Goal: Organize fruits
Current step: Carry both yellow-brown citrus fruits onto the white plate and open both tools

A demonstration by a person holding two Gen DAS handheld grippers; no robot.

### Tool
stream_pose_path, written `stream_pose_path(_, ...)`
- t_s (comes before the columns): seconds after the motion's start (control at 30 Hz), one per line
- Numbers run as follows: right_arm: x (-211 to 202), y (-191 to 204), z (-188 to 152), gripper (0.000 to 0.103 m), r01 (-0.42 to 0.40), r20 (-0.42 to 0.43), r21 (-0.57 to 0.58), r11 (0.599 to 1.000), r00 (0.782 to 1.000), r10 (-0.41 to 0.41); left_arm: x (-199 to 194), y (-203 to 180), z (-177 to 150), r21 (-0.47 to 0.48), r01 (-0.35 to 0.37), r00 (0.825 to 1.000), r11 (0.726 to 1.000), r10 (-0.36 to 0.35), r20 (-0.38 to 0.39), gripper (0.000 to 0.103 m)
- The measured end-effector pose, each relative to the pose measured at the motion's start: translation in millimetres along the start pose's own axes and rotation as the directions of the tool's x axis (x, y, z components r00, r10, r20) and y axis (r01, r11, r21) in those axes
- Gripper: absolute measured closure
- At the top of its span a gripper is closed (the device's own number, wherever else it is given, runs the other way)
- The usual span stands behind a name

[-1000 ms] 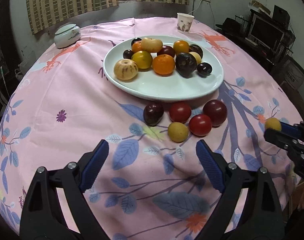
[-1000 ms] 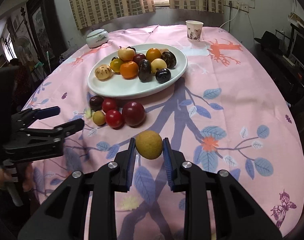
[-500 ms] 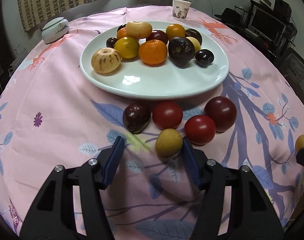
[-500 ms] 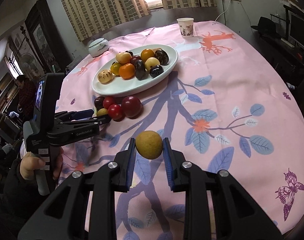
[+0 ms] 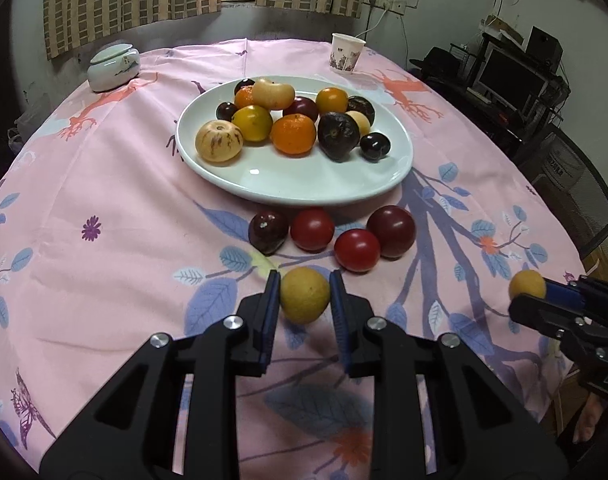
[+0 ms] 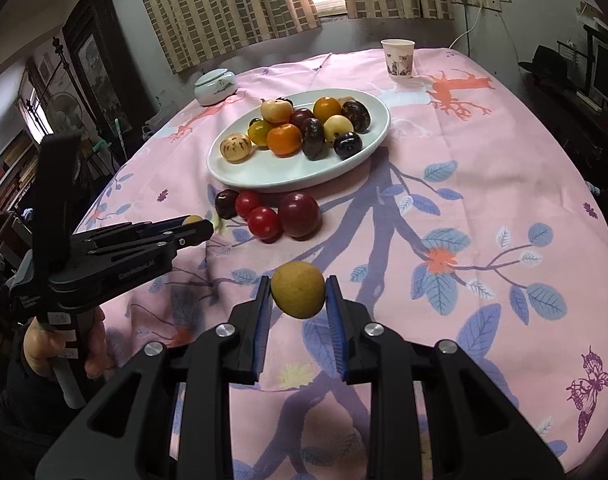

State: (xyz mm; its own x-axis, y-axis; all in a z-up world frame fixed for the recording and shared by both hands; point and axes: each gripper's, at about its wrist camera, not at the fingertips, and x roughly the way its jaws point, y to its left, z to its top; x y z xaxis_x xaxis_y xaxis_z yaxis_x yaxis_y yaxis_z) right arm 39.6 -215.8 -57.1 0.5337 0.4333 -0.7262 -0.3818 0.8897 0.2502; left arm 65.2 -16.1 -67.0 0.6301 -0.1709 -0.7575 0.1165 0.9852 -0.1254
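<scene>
A white oval plate [image 5: 304, 184] [image 6: 287, 172] holds several fruits: oranges, dark plums, yellow and pale ones. In front of it on the pink cloth lie a dark plum [image 5: 267, 232] and three red fruits [image 5: 358, 250] [image 6: 299, 214]. My left gripper [image 5: 305, 296] is shut on a small yellow fruit [image 5: 305, 295], lifted just off the cloth near the red fruits. My right gripper [image 6: 297, 290] is shut on another yellow fruit [image 6: 297, 290] and holds it above the cloth; it shows at the right edge of the left wrist view [image 5: 527, 285].
A paper cup [image 5: 346, 53] [image 6: 398, 58] stands at the back right of the round table. A white lidded jar [image 5: 112, 69] [image 6: 215, 87] stands at the back left. Shelves with a monitor [image 5: 512, 80] are to the right of the table.
My left gripper moved in over the small yellow fruit, shut on it and drew back toward me with it. My right gripper kept hold of its yellow fruit.
</scene>
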Motion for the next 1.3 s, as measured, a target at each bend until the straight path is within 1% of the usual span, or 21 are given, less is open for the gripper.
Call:
stream_pose_path(0.17, 3, 10, 4, 0.076, 0.008, -0.002, -0.014, 1.000, 1.000, -0.008, -23, 1, -1, 0.004, 0.031, 0.999, 1.000, -0.031, 0.037, 0.078)
stream_pose_path(0.27, 5, 13, 6, 0.076, 0.006, 0.003, -0.014, 1.000, 1.000, -0.006, -32, 7, 2, -0.004, 0.033, 0.998, 0.999, -0.032, 0.056, 0.078)
stream_pose_path(0.33, 9, 15, 8, 0.076, 0.003, -0.005, -0.018, 1.000, 1.000, -0.003, -34, 10, 6, -0.009, 0.034, 0.998, 0.999, -0.034, 0.056, 0.078)
stream_pose_path(0.47, 14, 21, 24, 0.076, 0.005, -0.016, -0.055, 0.998, 1.000, -0.006, -33, 13, 27, 0.014, 0.020, 0.998, 1.000, -0.021, 0.051, 0.078)
stream_pose_path(0.53, 17, 23, 36, 0.076, -0.008, -0.013, -0.070, 0.998, 1.000, 0.007, -30, 16, 47, 0.030, 0.005, 0.998, 1.000, -0.007, 0.062, 0.078)
stream_pose_path(0.6, 24, 23, 48, 0.076, -0.009, -0.014, -0.073, 0.997, 1.000, 0.008, -20, 18, 68, 0.039, -0.018, 0.998, 0.999, 0.016, 0.056, 0.078)
stream_pose_path(0.67, 34, 21, 64, 0.076, -0.009, -0.021, -0.074, 0.997, 1.000, 0.007, -5, 21, 87, 0.032, -0.018, 0.999, 0.999, 0.017, 0.033, 0.078)
stream_pose_path(0.77, 51, 18, 94, 0.076, 0.034, -0.029, -0.094, 0.995, 0.999, -0.037, 20, 26, 114, 0.019, -0.047, 0.999, 0.999, 0.047, 0.003, 0.078)
stream_pose_path(0.83, 63, 15, 113, 0.076, 0.058, -0.026, -0.105, 0.993, 0.998, -0.061, 31, 30, 124, 0.005, -0.045, 0.999, 0.999, 0.045, -0.011, 0.078)
stream_pose_path(0.93, 84, 13, 138, 0.076, 0.084, -0.025, -0.123, 0.989, 0.996, -0.088, 43, 35, 132, -0.016, -0.030, 0.999, 0.999, 0.030, -0.022, 0.078)
stream_pose_path(1.1, 113, 12, 169, 0.076, 0.092, -0.036, -0.139, 0.986, 0.995, -0.098, 59, 43, 141, -0.031, -0.041, 0.998, 0.999, 0.040, -0.043, 0.078)
stream_pose_path(1.3, 137, 9, 184, 0.076, 0.088, -0.055, -0.141, 0.986, 0.994, -0.097, 68, 54, 150, -0.045, -0.052, 0.997, 0.998, 0.050, -0.056, 0.078)
